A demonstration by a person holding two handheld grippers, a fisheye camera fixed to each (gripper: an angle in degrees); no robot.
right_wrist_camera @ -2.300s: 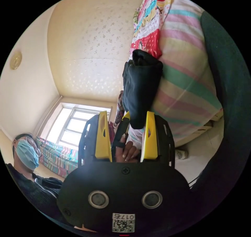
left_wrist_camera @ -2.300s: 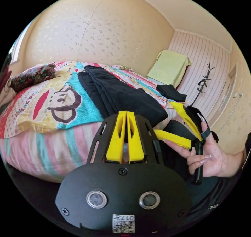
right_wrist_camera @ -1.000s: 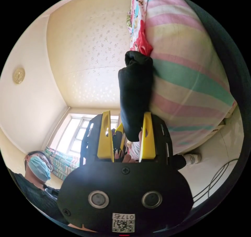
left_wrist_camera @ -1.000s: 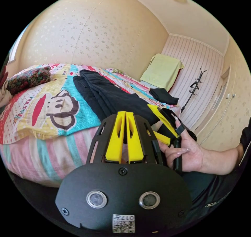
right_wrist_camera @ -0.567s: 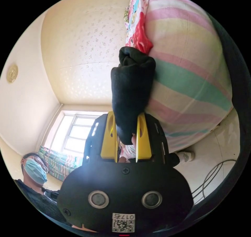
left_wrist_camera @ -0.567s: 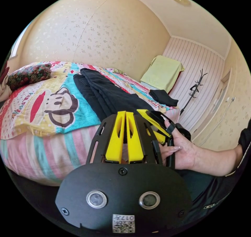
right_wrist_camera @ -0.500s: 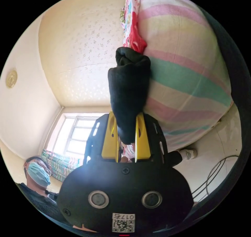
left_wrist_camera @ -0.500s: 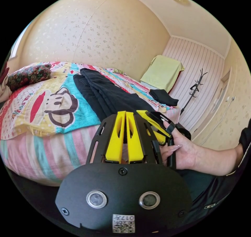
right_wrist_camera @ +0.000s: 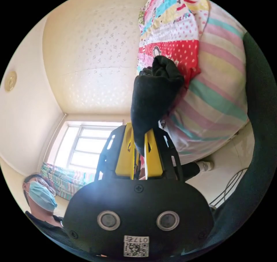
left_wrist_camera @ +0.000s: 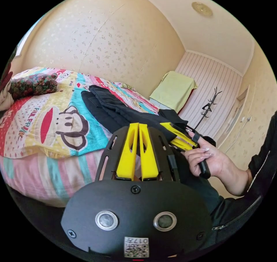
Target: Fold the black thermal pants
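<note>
The black thermal pants lie lengthwise across the cartoon-print bed cover, with one leg end hanging over the near edge. My left gripper is at that edge, jaws pressed together with dark cloth in the slit between them. To its right a hand holds my right gripper against the same leg end. In the right gripper view the right gripper is shut on the bunched black leg end, which stands up in front of the striped side of the bed.
A floral pillow lies at the bed's far left and a small folded black garment at its foot. A yellow-green cloth and a coat rack stand by the wall. A masked person, a window and floor cables show.
The right gripper's jaws went from wide open around the hanging leg end to shut on it, and it moved up towards the bed's top. The left gripper stayed shut.
</note>
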